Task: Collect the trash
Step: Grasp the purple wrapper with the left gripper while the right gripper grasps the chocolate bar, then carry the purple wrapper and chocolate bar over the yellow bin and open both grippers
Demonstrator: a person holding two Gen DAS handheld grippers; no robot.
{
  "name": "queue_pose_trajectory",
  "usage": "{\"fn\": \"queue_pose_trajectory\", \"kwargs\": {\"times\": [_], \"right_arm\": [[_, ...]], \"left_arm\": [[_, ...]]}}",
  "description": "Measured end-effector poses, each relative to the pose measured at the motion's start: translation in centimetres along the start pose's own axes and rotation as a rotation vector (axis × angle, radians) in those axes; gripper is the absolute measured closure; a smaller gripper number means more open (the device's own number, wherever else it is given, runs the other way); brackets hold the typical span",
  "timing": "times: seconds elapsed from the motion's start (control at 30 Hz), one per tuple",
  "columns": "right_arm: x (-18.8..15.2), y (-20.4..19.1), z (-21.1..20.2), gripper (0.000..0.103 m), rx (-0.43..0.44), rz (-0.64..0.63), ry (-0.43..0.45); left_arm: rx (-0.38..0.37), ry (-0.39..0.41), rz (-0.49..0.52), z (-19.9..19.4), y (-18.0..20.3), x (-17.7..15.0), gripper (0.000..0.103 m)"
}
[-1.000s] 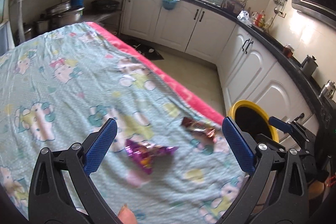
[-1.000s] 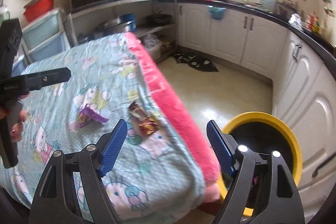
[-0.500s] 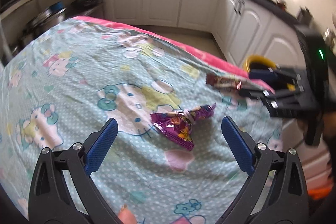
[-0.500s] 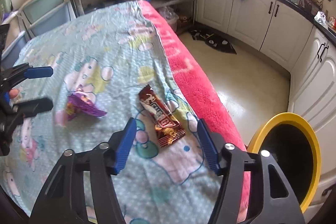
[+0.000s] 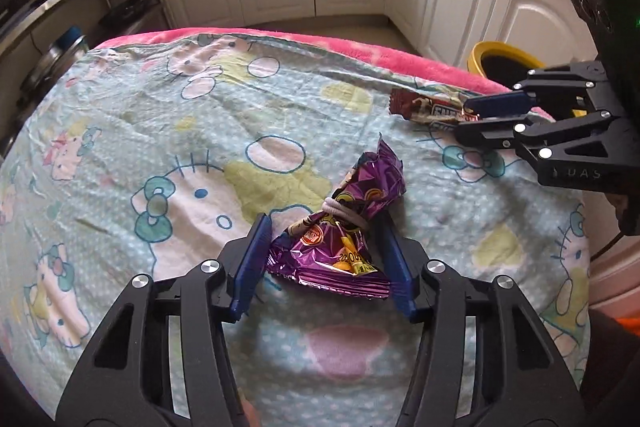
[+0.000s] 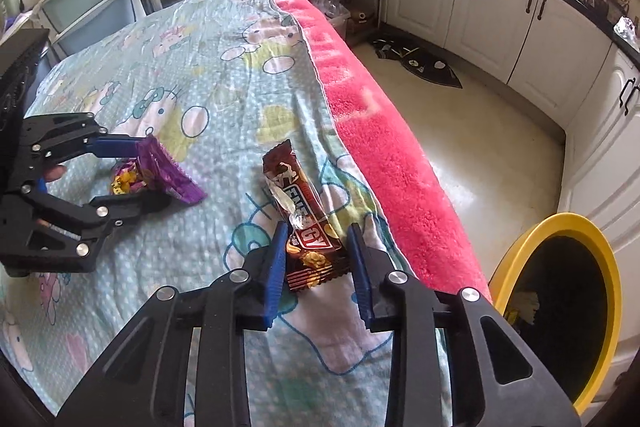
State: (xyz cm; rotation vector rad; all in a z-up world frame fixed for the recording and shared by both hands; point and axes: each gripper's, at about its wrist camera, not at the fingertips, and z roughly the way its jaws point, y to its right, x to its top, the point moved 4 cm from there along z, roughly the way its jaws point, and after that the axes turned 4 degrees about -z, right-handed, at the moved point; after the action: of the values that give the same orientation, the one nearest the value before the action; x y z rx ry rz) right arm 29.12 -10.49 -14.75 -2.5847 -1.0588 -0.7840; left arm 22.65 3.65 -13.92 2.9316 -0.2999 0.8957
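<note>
Trash lay between both pairs of my tongs. My left tongs (image 5: pixel 324 259), low in the left view, had just been closing around the purple snack packet (image 5: pixel 344 227), its blue pads at the crinkled sides; whether they truly pinched yet I could not tell. My right tongs (image 6: pixel 316 259), low centre in the right view, had also been narrowing and sat against the edges of the brown bar wrapper (image 6: pixel 304 219), apparently clamped on it. Both wrappers rested on the cartoon-print cloth (image 6: pixel 208 75) over the worktop. I judged the grasp step under way; next came lifting both and carrying them to the yellow bin (image 6: pixel 560 307) at lower right. The bin's depth stayed dark, and its contents were unclear.
</note>
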Motion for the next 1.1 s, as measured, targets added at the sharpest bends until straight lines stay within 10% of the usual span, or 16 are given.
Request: {"fn": "queue_pose_trajectory", "kwargs": {"times": [0.5, 1.1], "right_arm": [[-2.0, -0.7, -4.2, 0.075, 0.049, 0.053, 0.077], [-5.7, 7.0, -16.1, 0.075, -0.115, 0.224, 0.273]], "left_arm": [[-0.053, 0.059, -0.086, -3.0, 1.2, -0.1, 0.068], [-0.139, 0.165, -0.007, -5.1, 10.0, 6.9, 0.068]]}}
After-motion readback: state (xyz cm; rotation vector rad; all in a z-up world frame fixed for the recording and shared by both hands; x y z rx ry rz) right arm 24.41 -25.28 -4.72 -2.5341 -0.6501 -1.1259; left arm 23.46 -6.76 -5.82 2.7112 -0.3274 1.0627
